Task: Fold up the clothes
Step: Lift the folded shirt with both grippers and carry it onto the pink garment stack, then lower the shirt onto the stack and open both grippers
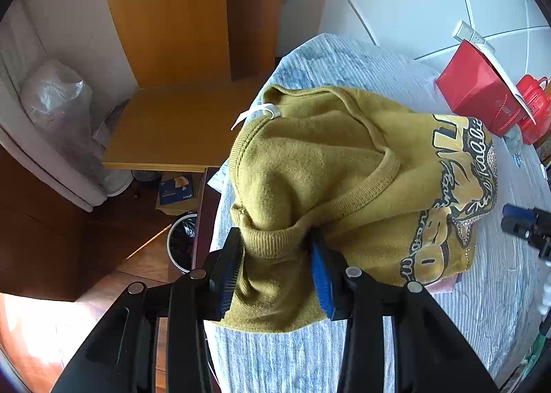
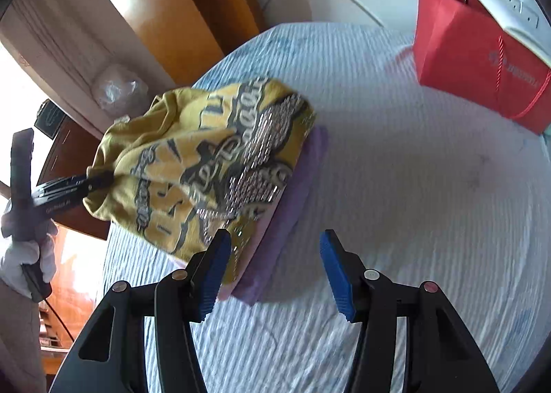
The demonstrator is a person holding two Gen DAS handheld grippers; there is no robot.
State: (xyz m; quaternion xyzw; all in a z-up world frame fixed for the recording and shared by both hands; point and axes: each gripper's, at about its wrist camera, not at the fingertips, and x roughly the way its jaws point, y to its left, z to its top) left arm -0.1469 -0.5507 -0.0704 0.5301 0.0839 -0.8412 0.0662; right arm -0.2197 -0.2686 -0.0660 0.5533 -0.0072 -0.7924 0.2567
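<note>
On the tabletop (image 2: 396, 186), covered in a pale blue-and-white ribbed cloth, lies a bunched mustard-yellow sweatshirt (image 1: 344, 169) with a grey and gold printed graphic studded with small shiny stones. It sits at the tabletop's left part, and in the right wrist view its lower edge rests on a folded purple garment (image 2: 292, 193) that shows beside and under it. The left tool (image 1: 275, 255) pinches a ribbed cuff or hem of the sweatshirt between its blue pads (image 1: 320, 272), the fabric gathered thick between them. From the right wrist view the same tool reaches into the sweatshirt from the left, held by a white-gloved hand (image 2: 27, 255). The right tool (image 2: 275, 269) is spread wide and holds nothing; it hovers above the tabletop just beside the near edge of the sweatshirt and the purple garment. A red paper bag (image 2: 475, 59) stands at the far right of the tabletop, well apart from the clothes, with a red container (image 1: 533, 107) next to it. Beyond the tabletop stands orange wooden furniture (image 1: 179, 31).
</note>
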